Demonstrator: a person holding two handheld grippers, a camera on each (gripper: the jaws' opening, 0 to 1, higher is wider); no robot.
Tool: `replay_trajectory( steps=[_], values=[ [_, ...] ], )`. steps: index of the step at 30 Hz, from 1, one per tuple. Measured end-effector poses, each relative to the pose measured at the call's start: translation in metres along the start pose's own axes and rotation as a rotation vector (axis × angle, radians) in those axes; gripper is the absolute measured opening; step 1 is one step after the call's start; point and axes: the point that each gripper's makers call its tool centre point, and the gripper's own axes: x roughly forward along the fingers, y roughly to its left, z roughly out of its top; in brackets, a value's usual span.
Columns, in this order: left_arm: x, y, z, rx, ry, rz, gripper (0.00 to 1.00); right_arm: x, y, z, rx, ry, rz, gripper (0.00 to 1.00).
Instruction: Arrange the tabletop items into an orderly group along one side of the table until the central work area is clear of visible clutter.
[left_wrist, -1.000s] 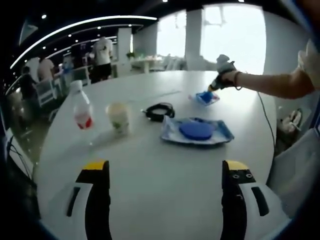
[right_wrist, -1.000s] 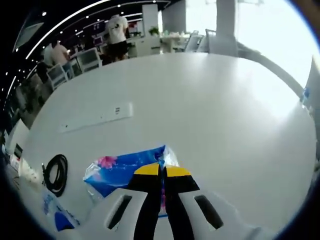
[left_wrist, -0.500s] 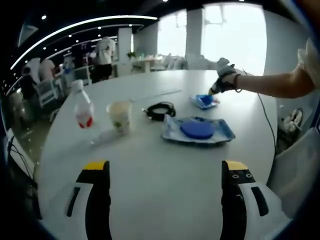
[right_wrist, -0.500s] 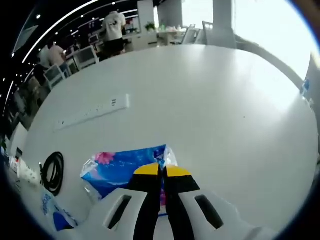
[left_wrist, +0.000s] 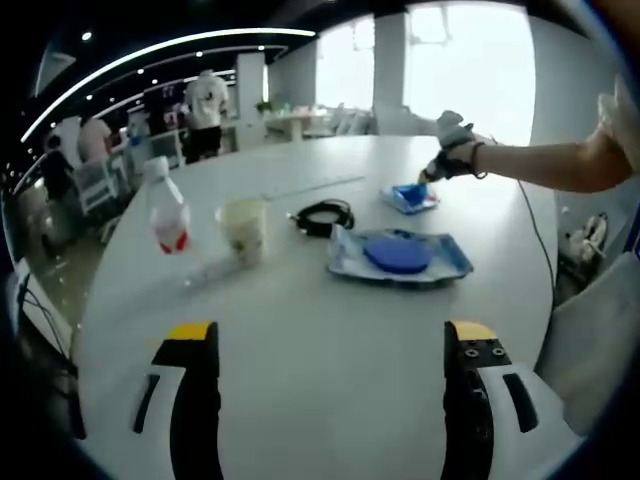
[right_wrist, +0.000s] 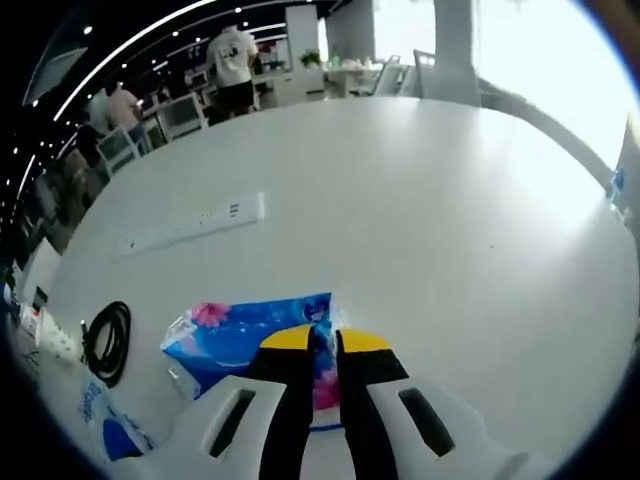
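Our right gripper pinches the blue tissue pack, jaws nearly closed on its near edge (long axis across them); our left gripper hangs wide open, far from it.

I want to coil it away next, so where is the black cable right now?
In the left gripper view the black cable lies between the cup and the blue tray, mid-table.

On the table, left to right: bottle, cup, coiled cable, tray holding a disc; behind the tray — a packet; beyond the cable — a power strip.
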Motion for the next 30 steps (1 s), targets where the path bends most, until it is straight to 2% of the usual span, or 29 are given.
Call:
replay_trajectory(
  steps=[3, 8, 10, 13, 20, 24, 30],
  values=[
    [0.0, 0.0, 0.0, -0.003, 0.002, 0.0, 0.9, 0.006, -0.003, 0.003, -0.005, 0.005, 0.0, 0.08],
    [-0.001, 0.0, 0.0, -0.002, 0.001, -0.001, 0.9, 0.005, -0.003, 0.001, -0.028, -0.002, 0.008, 0.08],
    [-0.001, 0.0, -0.001, -0.005, 0.002, 0.0, 0.9, 0.006, -0.003, 0.003, -0.077, -0.01, 0.018, 0.08],
    [-0.001, 0.001, 0.0, -0.006, -0.001, 0.001, 0.9, 0.006, -0.003, 0.002, -0.103, -0.008, 0.024, 0.08],
    [0.0, 0.001, 0.0, -0.005, 0.002, 0.0, 0.9, -0.001, -0.003, 0.0, -0.113, -0.019, 0.034, 0.11],
    [0.0, 0.002, -0.001, -0.007, 0.005, 0.003, 0.91, -0.004, -0.001, 0.001, -0.109, -0.029, 0.048, 0.28],
    [0.0, 0.001, -0.001, -0.008, 0.002, 0.002, 0.91, -0.017, 0.002, 0.006, -0.128, -0.061, 0.039, 0.48]
  ],
)
